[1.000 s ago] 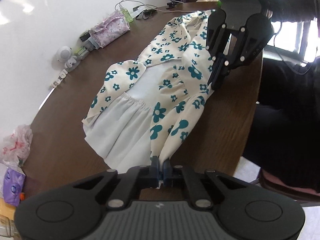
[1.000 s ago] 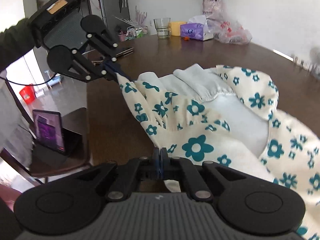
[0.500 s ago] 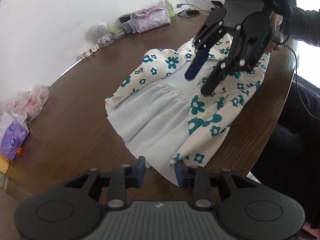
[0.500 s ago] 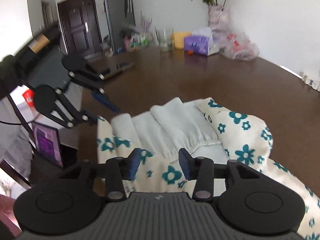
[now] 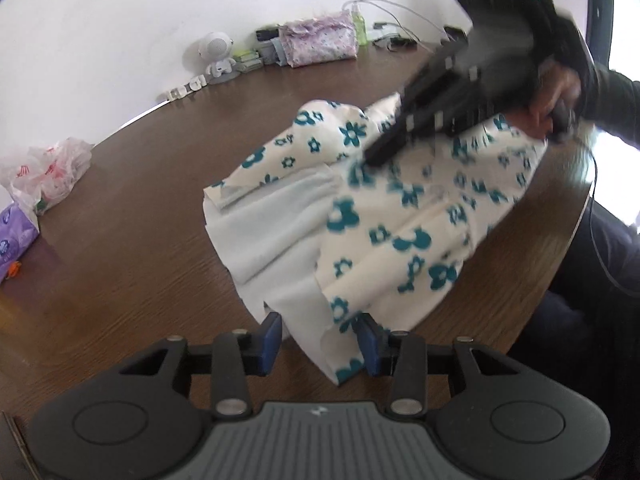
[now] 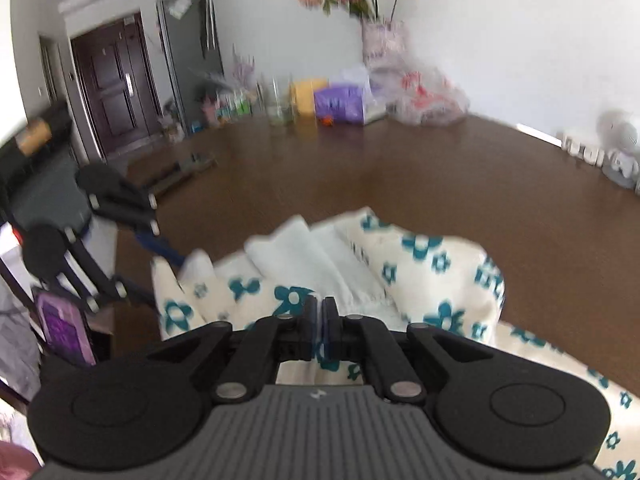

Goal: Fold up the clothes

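A cream floral dress (image 5: 400,216) with teal flowers and a pale skirt lies partly folded on the brown table (image 5: 120,280). My left gripper (image 5: 320,340) sits low at the dress's near hem. Its jaws are opening, and the hem corner lies loose between the blue pads without being pressed. My right gripper (image 5: 374,158) comes down from the upper right, blurred, with its tip on the cloth near the top fold. In the right wrist view it (image 6: 320,308) is shut over the floral dress (image 6: 432,256), seemingly pinching cloth. The left gripper (image 6: 160,276) shows at the left there.
Along the wall stand a white robot toy (image 5: 218,56), a floral pouch (image 5: 320,42) and cables. A plastic bag (image 5: 44,176) and a purple tissue pack (image 5: 12,240) lie at the left. A glass (image 6: 280,104) and a flower vase (image 6: 384,48) stand far off. A dark sleeve (image 5: 612,104) is at the right.
Both grippers let go of the lifted dress edge, which now lies folded over on the table. The right gripper opened, moved across the dress and shut again. The left jaws widened.
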Action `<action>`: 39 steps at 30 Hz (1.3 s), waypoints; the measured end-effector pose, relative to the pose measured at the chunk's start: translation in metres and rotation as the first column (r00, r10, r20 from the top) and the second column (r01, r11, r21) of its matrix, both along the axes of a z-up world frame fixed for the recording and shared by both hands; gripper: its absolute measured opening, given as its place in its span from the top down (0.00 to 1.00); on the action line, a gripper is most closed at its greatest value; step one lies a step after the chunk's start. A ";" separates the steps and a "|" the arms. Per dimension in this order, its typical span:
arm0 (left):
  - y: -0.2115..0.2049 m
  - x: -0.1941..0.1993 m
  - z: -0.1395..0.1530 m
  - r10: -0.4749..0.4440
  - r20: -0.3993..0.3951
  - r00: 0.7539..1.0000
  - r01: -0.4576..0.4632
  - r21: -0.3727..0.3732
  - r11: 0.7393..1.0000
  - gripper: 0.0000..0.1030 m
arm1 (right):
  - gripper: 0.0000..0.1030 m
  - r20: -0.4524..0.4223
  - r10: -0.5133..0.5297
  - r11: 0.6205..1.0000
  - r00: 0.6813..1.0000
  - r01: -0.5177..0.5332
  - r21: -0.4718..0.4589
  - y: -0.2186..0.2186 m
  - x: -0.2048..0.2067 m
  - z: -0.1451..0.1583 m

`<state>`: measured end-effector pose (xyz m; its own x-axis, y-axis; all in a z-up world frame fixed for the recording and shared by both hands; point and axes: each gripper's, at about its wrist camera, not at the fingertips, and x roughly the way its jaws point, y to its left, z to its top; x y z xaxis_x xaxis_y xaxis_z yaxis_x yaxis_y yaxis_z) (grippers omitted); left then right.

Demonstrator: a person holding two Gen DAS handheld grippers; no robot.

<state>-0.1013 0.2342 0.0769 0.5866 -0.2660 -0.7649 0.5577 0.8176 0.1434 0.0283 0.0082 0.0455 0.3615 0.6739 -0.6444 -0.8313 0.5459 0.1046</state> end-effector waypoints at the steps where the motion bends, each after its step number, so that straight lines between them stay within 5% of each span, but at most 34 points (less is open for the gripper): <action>1: 0.002 0.002 0.002 0.013 -0.007 1.000 -0.013 -0.020 1.000 0.58 | 0.95 0.011 -0.011 0.999 1.000 0.011 -0.040 0.005 -0.001 -0.006; 4: 0.007 0.005 0.007 0.077 -0.023 0.997 -0.078 -0.048 0.996 0.53 | 0.87 0.079 -0.048 0.997 0.996 0.053 -0.052 0.004 -0.006 -0.006; 9: 0.021 0.002 0.019 0.140 0.000 0.990 -0.137 -0.222 0.965 0.48 | 0.78 0.078 0.006 0.992 0.997 -0.015 0.122 -0.020 -0.025 0.030; 14: 0.012 0.025 -0.006 0.254 -0.038 0.967 -0.256 -0.086 0.963 0.49 | 0.78 0.004 0.176 0.981 0.984 -0.176 0.085 0.019 -0.052 0.012; 19: 0.009 0.010 0.008 0.272 0.023 0.962 -0.267 -0.128 0.955 0.50 | 0.94 -0.182 0.031 0.996 0.983 -0.016 0.084 0.029 -0.024 -0.019; 24: -0.024 0.007 0.011 0.193 0.094 0.977 -0.176 -0.162 0.971 0.53 | 0.92 -0.091 0.057 0.997 0.994 -0.052 0.059 0.029 -0.037 -0.019; 27: -0.033 0.018 -0.010 0.193 0.042 0.980 -0.188 -0.102 0.977 0.78 | 0.87 -0.081 0.038 0.997 0.996 -0.032 0.067 0.009 -0.041 -0.008; 31: -0.027 0.019 -0.013 0.196 0.029 0.980 -0.191 -0.126 0.974 0.76 | 0.83 -0.031 -0.059 0.997 0.998 0.060 0.043 -0.033 -0.040 0.005; 34: -0.030 0.024 0.015 0.156 0.105 0.982 -0.143 -0.124 0.982 0.76 | 0.83 -0.018 -0.052 0.998 0.998 0.051 -0.038 -0.047 -0.031 0.006; 36: -0.034 0.035 0.039 0.117 0.212 0.970 -0.093 -0.123 0.988 0.55 | 0.79 0.032 -0.097 0.994 0.995 0.098 -0.040 -0.073 -0.021 0.020; 37: -0.037 0.044 0.050 0.089 0.261 0.961 -0.061 -0.115 0.991 0.41 | 0.68 0.057 -0.124 0.991 0.991 0.126 -0.045 -0.087 -0.013 0.028; 39: -0.042 0.074 0.055 -0.018 0.275 0.961 0.040 -0.077 0.996 0.36 | 0.58 0.108 -0.176 0.982 0.979 0.182 -0.053 -0.117 0.001 0.045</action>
<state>-0.0274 0.1918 0.1324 0.7614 -0.3407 -0.5515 0.5302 0.8169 0.2273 0.0293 -0.1085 0.0901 0.5389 0.5524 -0.6360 -0.7242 0.6894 -0.0149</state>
